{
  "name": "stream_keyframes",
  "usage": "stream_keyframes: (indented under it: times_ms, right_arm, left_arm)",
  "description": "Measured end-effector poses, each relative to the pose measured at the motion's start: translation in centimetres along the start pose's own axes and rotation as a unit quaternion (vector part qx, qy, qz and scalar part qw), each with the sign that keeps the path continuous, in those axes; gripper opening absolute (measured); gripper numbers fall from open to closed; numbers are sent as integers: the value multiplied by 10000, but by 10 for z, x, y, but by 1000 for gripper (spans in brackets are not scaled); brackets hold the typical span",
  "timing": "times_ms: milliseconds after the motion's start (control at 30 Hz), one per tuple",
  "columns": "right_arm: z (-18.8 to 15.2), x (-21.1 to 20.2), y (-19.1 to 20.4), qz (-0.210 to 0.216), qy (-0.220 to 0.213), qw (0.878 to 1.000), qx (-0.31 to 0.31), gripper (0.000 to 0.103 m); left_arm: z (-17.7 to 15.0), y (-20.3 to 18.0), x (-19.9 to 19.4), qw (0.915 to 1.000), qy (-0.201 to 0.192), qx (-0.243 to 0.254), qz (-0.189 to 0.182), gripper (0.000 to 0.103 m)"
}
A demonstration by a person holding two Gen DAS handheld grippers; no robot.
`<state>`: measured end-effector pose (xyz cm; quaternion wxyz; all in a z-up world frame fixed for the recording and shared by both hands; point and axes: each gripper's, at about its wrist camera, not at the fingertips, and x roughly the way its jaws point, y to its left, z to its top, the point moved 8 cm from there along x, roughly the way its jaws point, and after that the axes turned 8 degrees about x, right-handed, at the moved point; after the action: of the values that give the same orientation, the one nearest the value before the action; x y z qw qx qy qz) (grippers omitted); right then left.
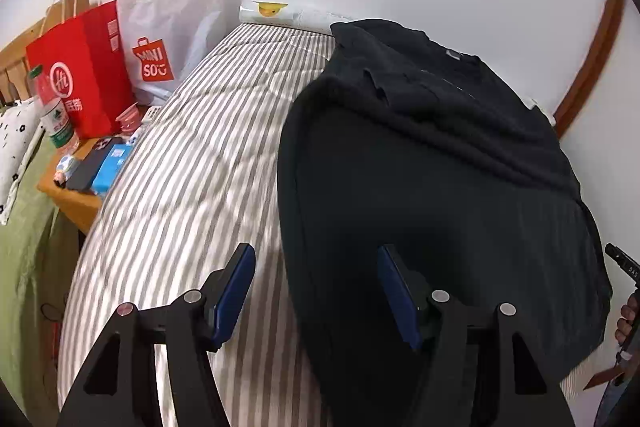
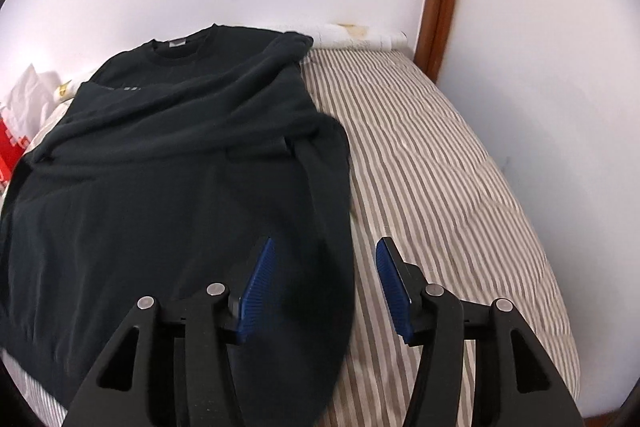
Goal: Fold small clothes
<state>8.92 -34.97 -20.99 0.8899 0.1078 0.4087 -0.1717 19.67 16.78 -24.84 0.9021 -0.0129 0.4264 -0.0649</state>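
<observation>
Both tongs, left [image 1: 316, 291] and right [image 2: 324, 287], gape empty over the sweater's [image 2: 168, 163] near corners on the bed [image 2: 440, 167], apparently poised to fold.

I see soft even indoor light, bedding [image 2: 440, 163] beyond my tongs slightly motion-blurred, heavy fisheye bending, dark vignetted corners.

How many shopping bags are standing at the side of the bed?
2. A red paper bag stands on the wooden side table; a white Miniso bag is right behind it, against the wall. Others may be hidden behind them.
</observation>
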Motion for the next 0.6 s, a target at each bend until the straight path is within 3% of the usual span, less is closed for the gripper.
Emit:
stream_keyframes:
  times_ms: [100, 267, 600]
  right_arm:
    - [-19, -9, -10, 24, -16, 9999, 156, 52]
    - [-60, -18, -12, 309, 325, 9989, 131, 48]
    - [-80, -14, -6, 678, 475, 9961, 306, 49]
  left_arm:
    - [-27, -2, -7, 9998, 95, -129, -139, 61]
    - [-51, -3, -18, 9997, -71, -173, -184, 59]
    - [-47, -8, -13, 9995, -168, 9, -267, 59]
